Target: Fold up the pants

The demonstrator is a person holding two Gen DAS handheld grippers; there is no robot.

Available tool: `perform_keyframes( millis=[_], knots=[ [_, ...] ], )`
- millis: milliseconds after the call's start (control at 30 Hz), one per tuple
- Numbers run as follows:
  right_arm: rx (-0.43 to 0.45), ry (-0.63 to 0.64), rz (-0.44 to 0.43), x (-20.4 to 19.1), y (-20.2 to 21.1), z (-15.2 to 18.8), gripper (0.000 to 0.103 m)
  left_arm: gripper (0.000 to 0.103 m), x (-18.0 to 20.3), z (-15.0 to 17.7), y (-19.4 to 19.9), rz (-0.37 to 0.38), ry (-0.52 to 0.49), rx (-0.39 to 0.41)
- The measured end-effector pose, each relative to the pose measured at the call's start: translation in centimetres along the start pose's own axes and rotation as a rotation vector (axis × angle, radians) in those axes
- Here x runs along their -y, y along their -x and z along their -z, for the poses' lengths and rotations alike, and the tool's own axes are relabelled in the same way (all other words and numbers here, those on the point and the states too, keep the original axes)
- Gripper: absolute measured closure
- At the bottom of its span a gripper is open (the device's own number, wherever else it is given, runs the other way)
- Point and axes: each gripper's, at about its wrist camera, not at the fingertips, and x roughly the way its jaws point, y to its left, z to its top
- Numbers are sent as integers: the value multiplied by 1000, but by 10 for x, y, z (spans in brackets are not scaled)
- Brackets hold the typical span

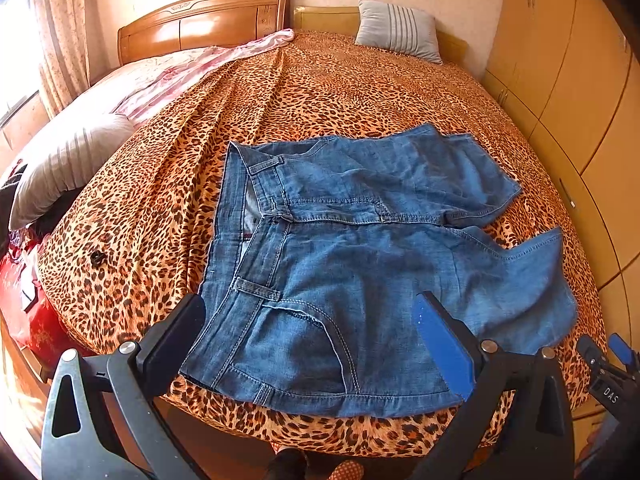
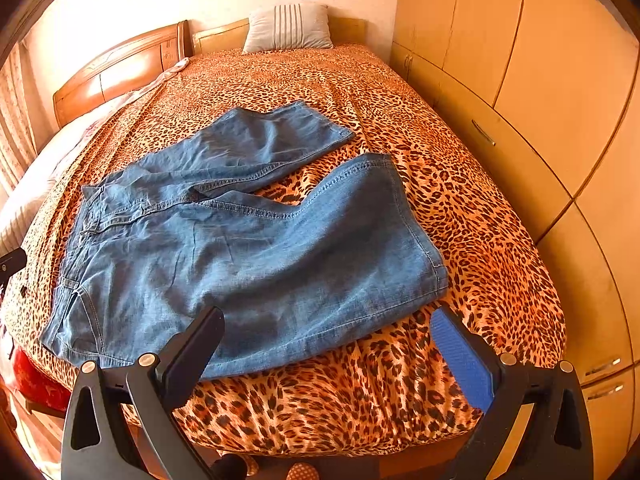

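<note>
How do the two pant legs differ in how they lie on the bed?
The near leg lies broad and mostly flat, its hem by the bed's front edge; the far leg lies further up the bed and looks more rumpled. The near leg sits just ahead of the right gripper; the far leg is away from both grippers. Both are blue denim, splayed apart and unfolded on the leopard bedspread.
</note>
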Motion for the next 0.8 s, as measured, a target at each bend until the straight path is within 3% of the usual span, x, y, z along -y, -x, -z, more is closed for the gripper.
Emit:
perform_keyframes(
  millis=[133,300,467,567,633,800],
  knots=[
    [-31,-46,-3,2,-10,-3,0,0,-9,-9,-19,1,2,-64],
    [-85,-177,34,36,-27,-10,0,0,-56,-27,-68,-41,54,-253],
    [-174,-331,126,97,-53,-9,0,0,-98,-27,-112,57,107,-443],
    [-231,-446,133,128,-71,-1,0,0,-101,-18,-134,130,145,-562],
    [-260,-510,120,139,-86,2,0,0,-94,-13,-143,139,150,-618],
    [-286,-592,79,149,-119,1,0,0,-76,0,-149,168,204,-691]
  ],
)
